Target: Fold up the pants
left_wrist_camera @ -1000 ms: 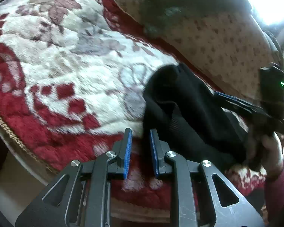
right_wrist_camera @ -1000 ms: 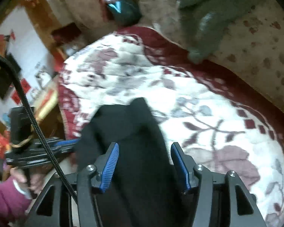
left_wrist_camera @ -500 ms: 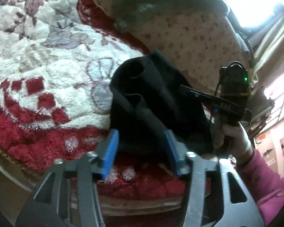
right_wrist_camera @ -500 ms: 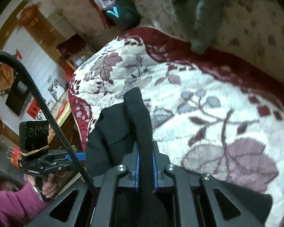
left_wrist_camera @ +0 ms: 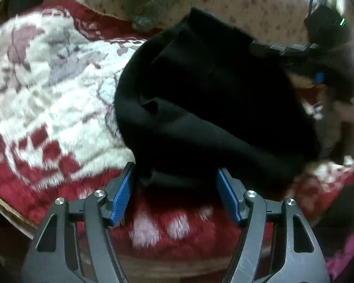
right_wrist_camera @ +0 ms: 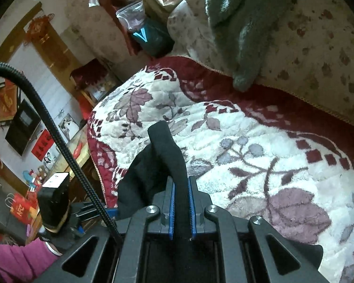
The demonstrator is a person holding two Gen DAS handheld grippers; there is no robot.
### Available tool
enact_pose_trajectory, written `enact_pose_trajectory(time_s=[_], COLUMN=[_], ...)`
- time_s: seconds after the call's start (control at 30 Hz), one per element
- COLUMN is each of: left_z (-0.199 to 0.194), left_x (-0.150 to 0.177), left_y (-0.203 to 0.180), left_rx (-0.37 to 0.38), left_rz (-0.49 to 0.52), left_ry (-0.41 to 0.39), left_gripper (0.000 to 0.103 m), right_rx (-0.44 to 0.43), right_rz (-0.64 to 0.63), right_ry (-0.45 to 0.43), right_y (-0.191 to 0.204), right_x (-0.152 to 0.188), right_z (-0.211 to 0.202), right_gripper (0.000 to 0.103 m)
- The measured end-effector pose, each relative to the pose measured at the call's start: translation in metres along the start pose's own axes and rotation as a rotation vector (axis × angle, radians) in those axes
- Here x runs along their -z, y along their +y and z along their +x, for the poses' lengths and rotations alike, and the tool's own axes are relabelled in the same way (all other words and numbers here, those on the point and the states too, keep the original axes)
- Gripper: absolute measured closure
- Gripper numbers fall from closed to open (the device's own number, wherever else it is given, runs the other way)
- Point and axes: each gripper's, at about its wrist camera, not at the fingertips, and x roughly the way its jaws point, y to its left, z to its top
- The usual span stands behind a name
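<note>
The black pants (left_wrist_camera: 207, 108) lie bunched on a red and white floral blanket (left_wrist_camera: 47, 89). My left gripper (left_wrist_camera: 177, 188) is open, its blue pads on either side of the near edge of the pants. My right gripper (right_wrist_camera: 181, 208) is shut on a fold of the black pants (right_wrist_camera: 170, 155), which stands up between the pads. The right gripper also shows in the left wrist view (left_wrist_camera: 280, 47) at the far side of the pants. The left gripper shows in the right wrist view (right_wrist_camera: 92, 212) at the lower left.
A beige spotted cushion (right_wrist_camera: 306, 35) and a grey-green knitted cloth (right_wrist_camera: 243, 23) lie at the back of the blanket (right_wrist_camera: 259, 146). The bed's edge (left_wrist_camera: 16, 212) runs at the near left. A black cable (right_wrist_camera: 59, 141) crosses the left of the right wrist view.
My left gripper opened wide and moved in around the near edge of the pants. My right gripper shut on a fold of the pants and lifted it.
</note>
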Motion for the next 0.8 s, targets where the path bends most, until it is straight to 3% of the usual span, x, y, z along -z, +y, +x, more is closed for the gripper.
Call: enact_pose_trajectory(time_s=[0.07, 0.1, 0.17, 0.33, 0.43, 0.53, 0.67, 0.7, 0.77, 0.8], left_z=[0.002, -0.001, -0.009, -0.023, -0.029, -0.033, -0.041, -0.046, -0.055, -0.06], left_x=[-0.003, -0.005, -0.005, 0.008, 0.024, 0.035, 0.041, 0.043, 0.043, 0.043], left_y=[-0.013, -0.018, -0.018, 0.012, 0.023, 0.027, 0.03, 0.032, 0.033, 0.034], left_rx=[-0.051, -0.063, -0.034, 0.03, 0.058, 0.073, 0.125, 0.131, 0.127, 0.129], left_rz=[0.062, 0.089, 0.093, -0.02, -0.078, -0.109, -0.122, -0.124, -0.118, -0.116], left_ry=[-0.002, -0.012, -0.014, 0.029, 0.039, 0.037, 0.059, 0.06, 0.051, 0.044], left_gripper=[0.053, 0.072, 0.091, 0.091, 0.091, 0.091, 0.09, 0.09, 0.09, 0.09], right_rx=[0.0, -0.002, -0.015, -0.167, -0.258, -0.258, -0.206, -0.22, -0.262, -0.267], right_rz=[-0.006, -0.009, -0.007, 0.014, -0.028, -0.091, -0.065, -0.038, -0.002, 0.0], right_ry=[0.001, 0.004, 0.013, 0.054, 0.13, 0.219, 0.298, 0.289, 0.258, 0.237], right_y=[0.001, 0.001, 0.003, 0.018, 0.043, 0.064, 0.064, 0.061, 0.055, 0.053], right_x=[0.001, 0.001, 0.002, 0.013, 0.032, 0.058, 0.083, 0.083, 0.081, 0.08], right_z=[0.0, 0.0, 0.0, 0.007, 0.019, 0.041, 0.059, 0.054, 0.038, 0.027], right_gripper=[0.094, 0.094, 0.096, 0.097, 0.097, 0.096, 0.092, 0.087, 0.066, 0.063])
